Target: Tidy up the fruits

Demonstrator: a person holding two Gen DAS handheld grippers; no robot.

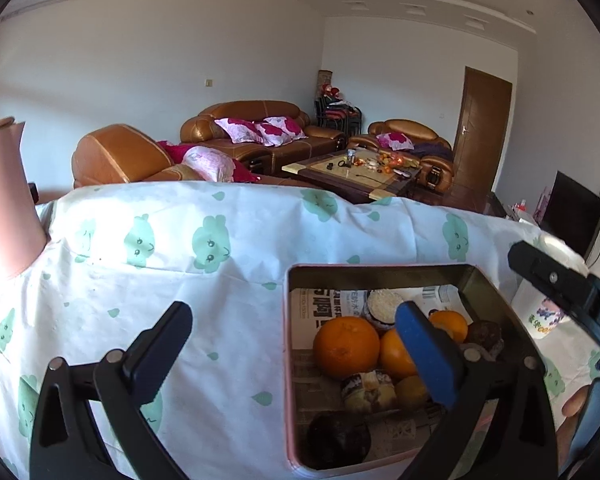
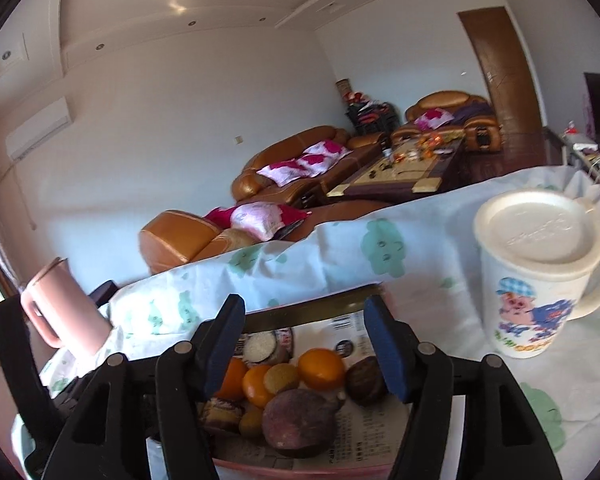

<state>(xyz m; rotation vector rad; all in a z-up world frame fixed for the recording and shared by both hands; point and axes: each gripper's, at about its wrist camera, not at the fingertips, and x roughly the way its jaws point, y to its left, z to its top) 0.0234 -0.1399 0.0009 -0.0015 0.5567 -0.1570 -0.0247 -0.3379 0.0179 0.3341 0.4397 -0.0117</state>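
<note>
2 hand-held grippers hover over a rectangular tin lined with newspaper, which rests on a surface draped in a white cloth printed with green figures. In the left wrist view the tin's long axis runs from the camera toward the far edge of the surface. The left hand-held gripper is spread wide and pinches nothing; its left finger stands over bare cloth, its right finger over the tin's contents. The right hand-held gripper stands partly spread, also with nothing between its pads. Below and between its fingers lie several oranges, a dark purple round fruit nearest the camera, a brown one, and a small cake. A lidded cartoon mug stands to the tin's right, a pink jug well to its left.
</note>
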